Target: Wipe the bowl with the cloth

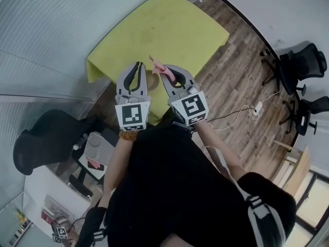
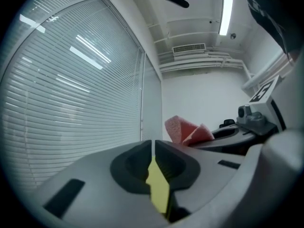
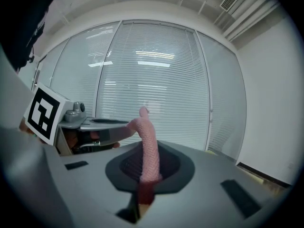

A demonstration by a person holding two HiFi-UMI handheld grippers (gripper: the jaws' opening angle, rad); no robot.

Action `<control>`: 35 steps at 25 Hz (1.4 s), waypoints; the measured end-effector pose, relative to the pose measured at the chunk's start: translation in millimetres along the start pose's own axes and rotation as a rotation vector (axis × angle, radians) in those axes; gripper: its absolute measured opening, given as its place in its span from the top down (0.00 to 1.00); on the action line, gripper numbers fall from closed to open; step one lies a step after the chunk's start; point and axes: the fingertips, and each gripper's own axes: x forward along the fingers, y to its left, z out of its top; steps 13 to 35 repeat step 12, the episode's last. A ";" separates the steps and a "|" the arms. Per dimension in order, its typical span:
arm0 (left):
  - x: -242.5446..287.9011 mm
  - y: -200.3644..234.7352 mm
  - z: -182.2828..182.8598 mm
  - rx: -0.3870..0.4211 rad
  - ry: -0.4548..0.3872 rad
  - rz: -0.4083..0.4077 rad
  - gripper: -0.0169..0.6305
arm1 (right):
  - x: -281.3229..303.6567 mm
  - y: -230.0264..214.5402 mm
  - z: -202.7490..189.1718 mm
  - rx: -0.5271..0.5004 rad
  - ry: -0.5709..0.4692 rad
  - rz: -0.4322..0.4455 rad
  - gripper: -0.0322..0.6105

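Pink cloth (image 1: pixel 160 66) sits clamped in the right gripper's (image 1: pixel 169 76) jaws above the yellow table's (image 1: pixel 169 24) near edge. The left gripper's (image 1: pixel 137 68) jaws are together, empty. A tan shape (image 1: pixel 153 80) between them may be the bowl. Wiping seems unstarted: the cloth must next come down onto it.

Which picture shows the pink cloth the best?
The right gripper view. There the pink cloth stands up close, pinched in the right gripper, and you can see its bumpy weave. The left gripper view shows only a folded pink corner farther off. The head view shows a tiny pink bit.
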 end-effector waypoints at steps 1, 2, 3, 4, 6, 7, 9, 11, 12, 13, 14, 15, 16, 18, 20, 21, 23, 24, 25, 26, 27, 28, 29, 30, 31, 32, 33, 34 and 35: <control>-0.4 -1.1 -0.8 -0.001 0.003 -0.003 0.93 | -0.6 0.1 -0.1 0.001 -0.001 0.001 0.93; -1.3 -1.9 -1.6 -0.001 0.005 -0.005 0.93 | -1.2 0.9 -0.3 0.001 -0.001 0.002 0.93; -2.7 -2.2 -2.6 -0.002 0.007 -0.007 0.93 | -1.8 2.3 -0.6 0.002 -0.001 0.003 0.93; -4.3 -2.2 -3.9 -0.003 0.010 -0.007 0.93 | -2.3 4.0 -1.0 0.003 0.000 0.004 0.93; -6.1 -1.0 -6.8 -0.010 0.017 -0.006 0.93 | -2.4 6.3 -1.5 0.011 0.002 0.006 0.93; -6.3 0.2 -8.0 -0.015 0.020 -0.004 0.93 | -1.9 6.9 -1.3 0.016 0.001 0.007 0.93; -7.2 3.5 -10.1 -0.023 0.027 0.001 0.93 | -0.2 8.5 -1.2 0.025 0.000 0.008 0.93; -8.9 7.3 -12.1 -0.027 0.032 0.005 0.93 | 2.2 10.5 -1.8 0.027 0.002 0.008 0.93; -9.8 9.1 -13.1 -0.028 0.034 0.008 0.93 | 3.4 11.5 -2.1 0.028 0.003 0.008 0.93; -9.8 9.1 -13.1 -0.028 0.034 0.008 0.93 | 3.4 11.5 -2.1 0.028 0.003 0.008 0.93; -9.8 9.1 -13.1 -0.028 0.034 0.008 0.93 | 3.4 11.5 -2.1 0.028 0.003 0.008 0.93; -9.8 9.1 -13.1 -0.028 0.034 0.008 0.93 | 3.4 11.5 -2.1 0.028 0.003 0.008 0.93; -9.8 9.1 -13.1 -0.028 0.034 0.008 0.93 | 3.4 11.5 -2.1 0.028 0.003 0.008 0.93; -9.8 9.1 -13.1 -0.028 0.034 0.008 0.93 | 3.4 11.5 -2.1 0.028 0.003 0.008 0.93; -9.8 9.1 -13.1 -0.028 0.034 0.008 0.93 | 3.4 11.5 -2.1 0.028 0.003 0.008 0.93; -9.8 9.1 -13.1 -0.028 0.034 0.008 0.93 | 3.4 11.5 -2.1 0.028 0.003 0.008 0.93; -9.8 9.1 -13.1 -0.028 0.034 0.008 0.93 | 3.4 11.5 -2.1 0.028 0.003 0.008 0.93; -9.8 9.1 -13.1 -0.028 0.034 0.008 0.93 | 3.4 11.5 -2.1 0.028 0.003 0.008 0.93; -9.8 9.1 -13.1 -0.028 0.034 0.008 0.93 | 3.4 11.5 -2.1 0.028 0.003 0.008 0.93; -9.8 9.1 -13.1 -0.028 0.034 0.008 0.93 | 3.4 11.5 -2.1 0.028 0.003 0.008 0.93; -9.8 9.1 -13.1 -0.028 0.034 0.008 0.93 | 3.4 11.5 -2.1 0.028 0.003 0.008 0.93; -9.8 9.1 -13.1 -0.028 0.034 0.008 0.93 | 3.4 11.5 -2.1 0.028 0.003 0.008 0.93; -9.8 9.1 -13.1 -0.028 0.034 0.008 0.93 | 3.4 11.5 -2.1 0.028 0.003 0.008 0.93; -9.8 9.1 -13.1 -0.028 0.034 0.008 0.93 | 3.4 11.5 -2.1 0.028 0.003 0.008 0.93; -9.8 9.1 -13.1 -0.028 0.034 0.008 0.93 | 3.4 11.5 -2.1 0.028 0.003 0.008 0.93; -9.8 9.1 -13.1 -0.028 0.034 0.008 0.93 | 3.4 11.5 -2.1 0.028 0.003 0.008 0.93; -9.8 9.1 -13.1 -0.028 0.034 0.008 0.93 | 3.4 11.5 -2.1 0.028 0.003 0.008 0.93; -9.8 9.1 -13.1 -0.028 0.034 0.008 0.93 | 3.4 11.5 -2.1 0.028 0.003 0.008 0.93; -9.8 9.1 -13.1 -0.028 0.034 0.008 0.93 | 3.4 11.5 -2.1 0.028 0.003 0.008 0.93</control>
